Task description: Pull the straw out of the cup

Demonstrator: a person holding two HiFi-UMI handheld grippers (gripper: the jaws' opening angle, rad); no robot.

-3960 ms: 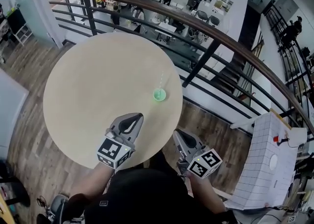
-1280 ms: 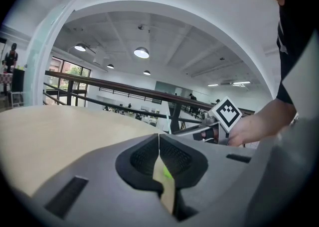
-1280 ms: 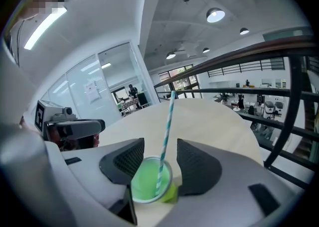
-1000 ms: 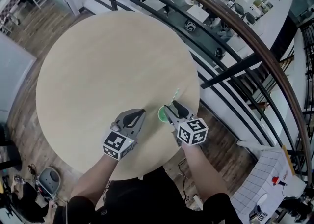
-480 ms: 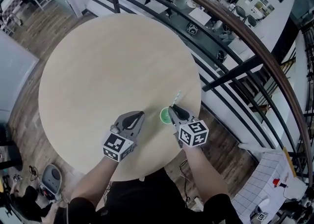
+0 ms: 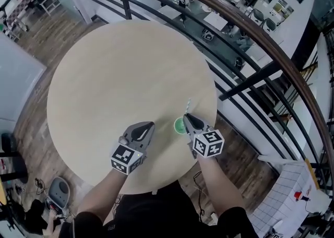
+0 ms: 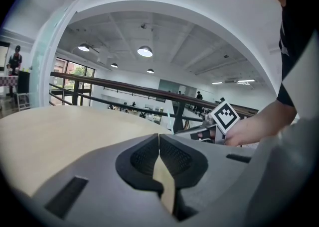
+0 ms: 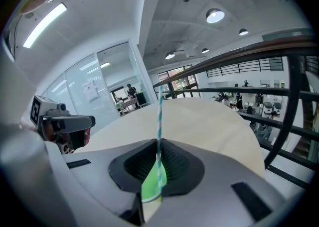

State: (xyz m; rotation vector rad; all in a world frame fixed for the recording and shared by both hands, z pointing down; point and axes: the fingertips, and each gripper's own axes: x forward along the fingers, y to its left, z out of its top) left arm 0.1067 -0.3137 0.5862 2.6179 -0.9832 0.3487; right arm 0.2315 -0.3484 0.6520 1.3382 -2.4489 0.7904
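Note:
A small green cup (image 6: pixel 179 125) stands on the round beige table (image 6: pixel 115 75) near its right front edge, with a striped straw (image 6: pixel 188 107) rising out of it. My right gripper (image 6: pixel 186 117) sits right at the cup; its jaws have just been closing. In the right gripper view the straw (image 8: pixel 159 116) runs up between the pads, which pinch it above the cup (image 8: pixel 152 186). My left gripper (image 6: pixel 148 125) rests over the table to the left of the cup, apart from it. Its jaws (image 7: pixel 159 136) are shut with nothing between them.
A dark railing (image 6: pixel 250 28) curves just beyond the table's far and right edge, with an open office floor far below. A white gridded board (image 6: pixel 284 190) lies at the lower right. A person's bare forearms hold both grippers.
The right gripper has come from beside the table to the cup, and its jaws have closed onto the straw over the last second. The left gripper has barely moved.

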